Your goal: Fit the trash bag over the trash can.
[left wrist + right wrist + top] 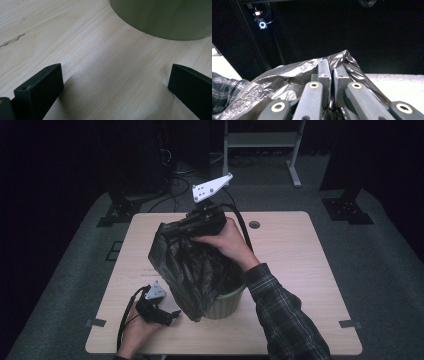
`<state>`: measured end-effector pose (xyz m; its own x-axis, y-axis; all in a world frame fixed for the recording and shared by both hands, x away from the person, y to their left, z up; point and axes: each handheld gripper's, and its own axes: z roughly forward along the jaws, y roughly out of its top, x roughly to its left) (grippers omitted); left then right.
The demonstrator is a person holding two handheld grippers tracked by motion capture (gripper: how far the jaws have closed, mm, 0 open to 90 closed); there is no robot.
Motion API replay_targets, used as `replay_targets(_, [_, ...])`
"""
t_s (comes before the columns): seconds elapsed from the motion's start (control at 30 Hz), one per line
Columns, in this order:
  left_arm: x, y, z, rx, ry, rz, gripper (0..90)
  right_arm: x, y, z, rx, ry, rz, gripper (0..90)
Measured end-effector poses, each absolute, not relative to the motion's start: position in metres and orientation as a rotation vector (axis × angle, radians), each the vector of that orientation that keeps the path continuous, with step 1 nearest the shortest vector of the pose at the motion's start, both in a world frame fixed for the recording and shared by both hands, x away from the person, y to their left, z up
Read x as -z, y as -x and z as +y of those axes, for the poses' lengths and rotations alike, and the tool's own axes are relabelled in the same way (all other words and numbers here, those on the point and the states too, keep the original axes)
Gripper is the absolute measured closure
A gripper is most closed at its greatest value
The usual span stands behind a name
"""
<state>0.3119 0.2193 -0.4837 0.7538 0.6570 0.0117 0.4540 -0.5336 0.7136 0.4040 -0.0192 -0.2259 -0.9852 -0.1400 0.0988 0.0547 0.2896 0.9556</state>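
Bag going into the bin, not in place yet.
The right gripper (192, 227) pinches the black bag (187, 265) above the green bin (227, 305); the left gripper (167, 315) waits wide apart beside it.

A bin (227, 304) stands on the counter (295, 270) near its front edge. A bag (187, 270) hangs partly in the bin, spilling over its left side, its top lifted behind. The left hand-held gripper (170, 316) rests on the counter just left of the bin.
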Motion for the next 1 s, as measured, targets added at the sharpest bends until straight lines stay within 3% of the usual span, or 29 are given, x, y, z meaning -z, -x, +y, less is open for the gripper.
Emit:
replay_targets(0.73, [0.484,-0.312,0.219,-0.362,-2.230,0.827,0.0,0.269,-0.392,-0.113,1.576,0.163,-2.668,87.1])
replay_targets(1.0, [0.484,-0.312,0.219,-0.362,-2.230,0.827,0.0,0.281,-0.393,-0.125,1.569,0.259,-2.728,63.3])
